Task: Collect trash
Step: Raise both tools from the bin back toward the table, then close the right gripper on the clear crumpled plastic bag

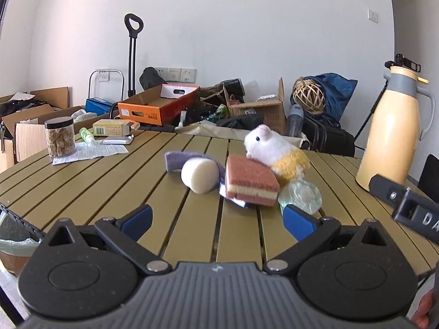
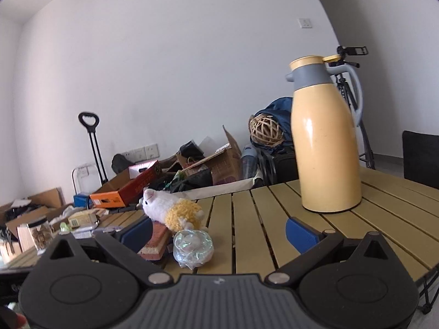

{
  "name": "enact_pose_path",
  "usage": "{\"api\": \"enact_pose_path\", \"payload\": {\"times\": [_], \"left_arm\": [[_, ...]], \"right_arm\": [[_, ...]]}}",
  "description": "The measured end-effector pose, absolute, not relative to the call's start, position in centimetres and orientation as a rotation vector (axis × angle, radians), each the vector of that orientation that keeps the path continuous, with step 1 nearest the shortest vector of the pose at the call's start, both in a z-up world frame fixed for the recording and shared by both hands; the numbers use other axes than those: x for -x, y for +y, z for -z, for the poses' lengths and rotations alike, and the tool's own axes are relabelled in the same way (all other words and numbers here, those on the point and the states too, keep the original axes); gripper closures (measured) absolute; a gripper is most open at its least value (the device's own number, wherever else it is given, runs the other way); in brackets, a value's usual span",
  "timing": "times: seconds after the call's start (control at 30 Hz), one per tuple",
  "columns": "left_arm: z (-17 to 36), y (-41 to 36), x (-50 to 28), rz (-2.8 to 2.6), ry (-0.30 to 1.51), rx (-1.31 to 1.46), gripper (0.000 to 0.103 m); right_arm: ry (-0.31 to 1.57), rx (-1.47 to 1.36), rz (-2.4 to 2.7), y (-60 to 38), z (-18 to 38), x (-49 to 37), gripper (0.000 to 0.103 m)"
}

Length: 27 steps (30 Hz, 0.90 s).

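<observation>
On the slatted olive table (image 1: 109, 181) lies a small heap: a crumpled clear plastic wad (image 1: 300, 196) (image 2: 193, 248), a pink and cream sponge (image 1: 251, 185) (image 2: 156, 240), a white foam cylinder (image 1: 200, 175) on a purple cloth (image 1: 178, 159), and a white and yellow plush hamster (image 1: 274, 148) (image 2: 171, 209). My left gripper (image 1: 218, 220) is open, just short of the heap, its right pad beside the plastic wad. My right gripper (image 2: 219, 231) is open too, with the wad near its left finger. The right gripper's body (image 1: 406, 205) shows at the left wrist view's right edge.
A tall yellow thermos jug (image 1: 389, 134) (image 2: 328, 142) stands at the table's right. A jar of brown cubes (image 1: 59, 137), papers (image 1: 90, 152) and a yellow box (image 1: 112, 127) sit at the far left. A lined bin (image 1: 13, 235) is below the left edge. Cardboard boxes and bags crowd the floor behind.
</observation>
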<state>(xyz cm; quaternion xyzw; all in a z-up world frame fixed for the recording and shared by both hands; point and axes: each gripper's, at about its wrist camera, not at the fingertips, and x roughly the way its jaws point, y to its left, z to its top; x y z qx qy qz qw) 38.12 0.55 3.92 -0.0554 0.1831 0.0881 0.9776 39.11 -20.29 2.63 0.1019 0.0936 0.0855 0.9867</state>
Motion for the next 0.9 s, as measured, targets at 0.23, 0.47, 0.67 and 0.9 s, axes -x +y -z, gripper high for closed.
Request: {"api": "enact_pose_path", "payload": {"times": [0.23, 0.47, 0.67, 0.9], "left_arm": [[-4.8, 2.4, -41.3, -0.207, 0.365, 0.15, 0.0], [-4.8, 4.5, -44.8, -0.229, 0.393, 0.179, 0.0], [-4.7, 5.7, -47.0, -0.227, 0.421, 0.18, 0.0], [-4.3, 6.6, -47.7, -0.225, 0.457, 0.176, 0.0]], "right_arm": [[0.298, -0.147, -0.212, -17.5, -1.8, -43.8, 0.0], [0.401, -0.137, -0.209, -16.3, -0.4, -48.0, 0.0], [0.49, -0.106, -0.185, -14.6, 0.2, -51.1, 0.0], [0.574, -0.073, -0.19, -12.9, 1.3, -53.6, 0.005]]}}
